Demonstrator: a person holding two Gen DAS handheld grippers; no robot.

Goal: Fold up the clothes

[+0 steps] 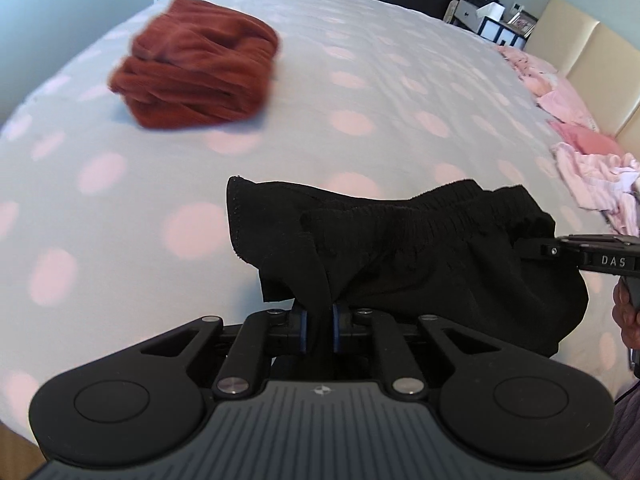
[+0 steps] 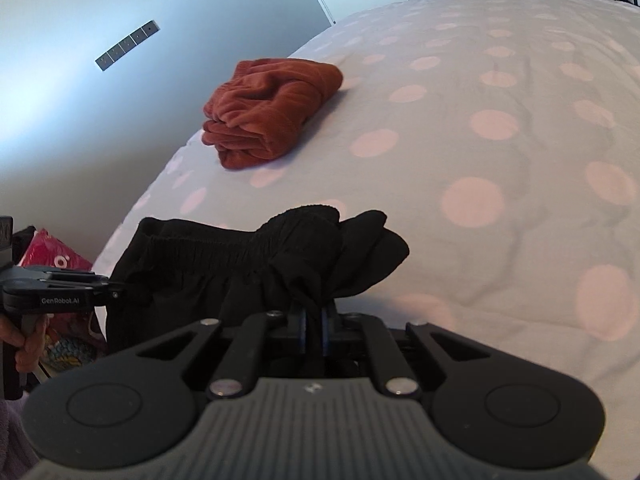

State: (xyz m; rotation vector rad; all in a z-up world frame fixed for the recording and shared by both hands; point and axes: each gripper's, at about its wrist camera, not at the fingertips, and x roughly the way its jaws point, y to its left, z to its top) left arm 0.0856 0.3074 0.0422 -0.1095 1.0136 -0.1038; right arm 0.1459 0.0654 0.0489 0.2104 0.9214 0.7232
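Black shorts (image 1: 400,248) hang above the bed (image 1: 360,100); your left gripper (image 1: 319,326) and right gripper (image 2: 314,330) fingers pinch them. Labels read "DAS" and "GenRobot.AI".

Soft daylight; fisheye-bent edges; rust garment (image 1: 196,66) blurred, perhaps by motion

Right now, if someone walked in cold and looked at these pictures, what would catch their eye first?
Most striking is the black shorts, held up over the near edge of the bed and pinched at each end of the waistband by the left gripper and the right gripper. Next is the folded rust-red garment, lying farther back on the polka-dot bedspread. A heap of pink clothes lies along the bed's right side.
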